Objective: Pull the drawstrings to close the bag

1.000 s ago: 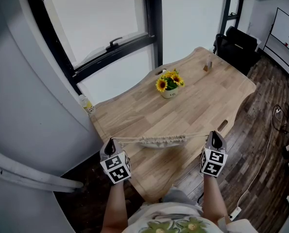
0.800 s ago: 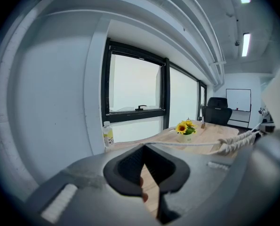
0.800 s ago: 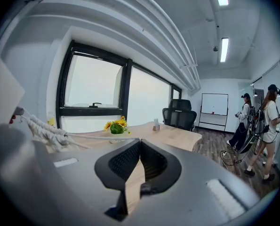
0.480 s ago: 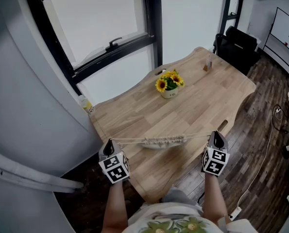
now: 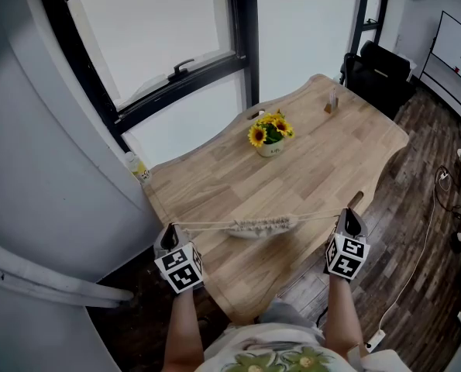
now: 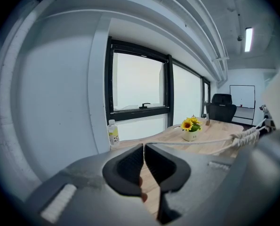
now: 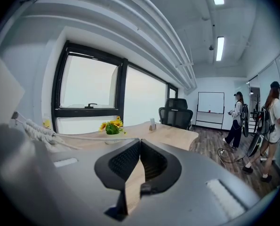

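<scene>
The small cream woven bag [image 5: 259, 225] lies near the wooden table's [image 5: 323, 157] front edge, its mouth gathered tight. A cord runs out from each side of it. My left gripper [image 5: 169, 229] is off the table's left corner. Its jaws have just been opening a little, and the left drawstring [image 6: 191, 141] still runs taut from its tips [image 6: 144, 145]. My right gripper [image 5: 351, 214] is at the table's right edge, shut on the right drawstring [image 7: 90, 138], which meets its tips [image 7: 140, 141]. The bag shows at the far right of the left gripper view [image 6: 247, 135] and at the far left of the right one [image 7: 34, 127].
A pot of sunflowers [image 5: 270, 136] stands mid-table and a small object [image 5: 331, 104] at the far end. A bottle [image 5: 137, 165] sits by the window wall, and an office chair [image 5: 381, 68] beyond the table. Two people [image 7: 236, 119] stand far off to the right.
The two grippers have drifted slightly further apart, left one leftward and right one rightward. The bag stays in place with its cords stretched between them.
</scene>
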Demonstrator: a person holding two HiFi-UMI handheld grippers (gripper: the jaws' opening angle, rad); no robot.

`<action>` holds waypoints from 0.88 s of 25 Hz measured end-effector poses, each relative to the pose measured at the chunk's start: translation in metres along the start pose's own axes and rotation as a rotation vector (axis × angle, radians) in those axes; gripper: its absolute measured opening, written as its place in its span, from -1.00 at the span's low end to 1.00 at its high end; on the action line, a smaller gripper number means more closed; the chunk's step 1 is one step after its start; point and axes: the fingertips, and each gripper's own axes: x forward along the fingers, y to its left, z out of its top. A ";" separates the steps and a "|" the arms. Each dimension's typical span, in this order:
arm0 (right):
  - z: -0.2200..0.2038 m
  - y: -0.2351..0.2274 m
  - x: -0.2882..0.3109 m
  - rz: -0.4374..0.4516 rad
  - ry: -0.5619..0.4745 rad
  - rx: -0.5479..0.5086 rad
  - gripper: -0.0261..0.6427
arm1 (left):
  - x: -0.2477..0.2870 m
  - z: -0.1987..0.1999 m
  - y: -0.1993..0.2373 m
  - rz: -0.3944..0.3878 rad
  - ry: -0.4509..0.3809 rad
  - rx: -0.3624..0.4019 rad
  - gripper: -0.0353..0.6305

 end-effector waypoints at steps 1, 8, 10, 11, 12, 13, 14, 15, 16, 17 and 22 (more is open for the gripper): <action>0.001 -0.002 0.000 -0.003 -0.006 -0.006 -0.89 | 0.000 0.001 0.002 0.005 -0.003 0.000 -0.83; 0.005 -0.013 0.000 -0.016 -0.014 0.017 -0.89 | -0.001 0.007 0.013 0.026 -0.017 -0.010 -0.83; 0.002 -0.012 0.000 -0.007 -0.003 0.033 -0.89 | -0.002 0.007 0.013 0.026 -0.017 -0.005 -0.83; 0.002 -0.011 0.000 0.001 -0.003 0.028 -0.89 | -0.002 0.007 0.013 0.026 -0.020 -0.004 -0.83; 0.001 -0.009 0.000 0.010 -0.006 0.019 -0.89 | -0.002 0.007 0.014 0.026 -0.022 -0.003 -0.83; 0.001 -0.008 0.000 0.017 -0.008 0.014 -0.89 | -0.002 0.007 0.015 0.025 -0.023 -0.003 -0.83; -0.001 -0.008 0.000 0.022 -0.007 0.019 -0.89 | -0.001 0.005 0.015 0.023 -0.022 -0.003 -0.83; -0.003 -0.008 0.000 0.025 -0.002 0.034 -0.89 | -0.001 0.004 0.016 0.023 -0.019 -0.002 -0.83; -0.005 -0.008 0.000 0.027 0.003 0.058 -0.89 | 0.000 0.002 0.016 0.024 -0.013 0.001 -0.83; -0.008 -0.009 0.000 0.026 0.008 0.087 -0.89 | 0.000 0.000 0.016 0.026 -0.006 0.004 -0.83; -0.015 -0.016 0.006 0.004 0.025 0.193 -0.90 | 0.004 -0.004 0.015 0.031 0.016 0.002 -0.83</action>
